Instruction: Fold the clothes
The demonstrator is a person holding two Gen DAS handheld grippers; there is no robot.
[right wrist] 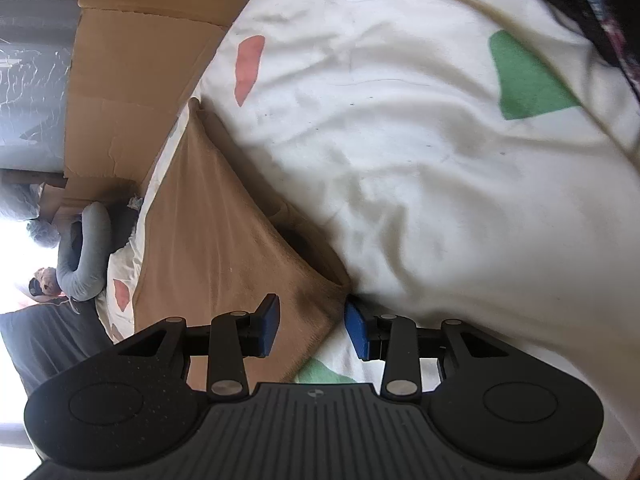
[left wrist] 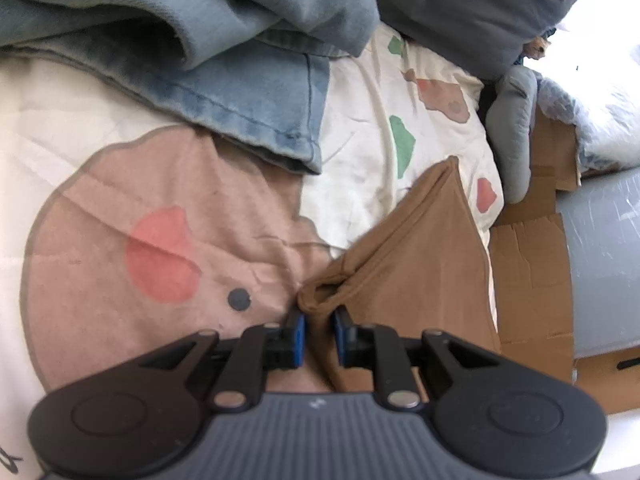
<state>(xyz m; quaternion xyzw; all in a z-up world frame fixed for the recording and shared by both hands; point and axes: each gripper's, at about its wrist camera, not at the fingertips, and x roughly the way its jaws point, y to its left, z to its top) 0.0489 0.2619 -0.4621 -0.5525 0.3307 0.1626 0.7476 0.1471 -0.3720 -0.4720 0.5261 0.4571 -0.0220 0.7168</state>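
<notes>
A brown garment (left wrist: pixel 420 248) lies folded on the patterned white bed cover (left wrist: pixel 360 140), near its edge. My left gripper (left wrist: pixel 320 336) is shut on a bunched corner of it, the cloth pinched between the blue pads. In the right wrist view the same brown garment (right wrist: pixel 216 240) stretches away to the upper left. My right gripper (right wrist: pixel 312 330) straddles another corner of it. Its pads stand apart on either side of the cloth and do not press it, so it is open.
Light blue jeans (left wrist: pixel 260 100) and a grey-blue garment (left wrist: pixel 200 8) are piled at the back of the bed, next to a dark grey pillow (left wrist: pixel 480 8). Flattened cardboard (left wrist: pixel 528 260) (right wrist: pixel 132 80) and a grey neck pillow (left wrist: pixel 516 128) lie beside the bed.
</notes>
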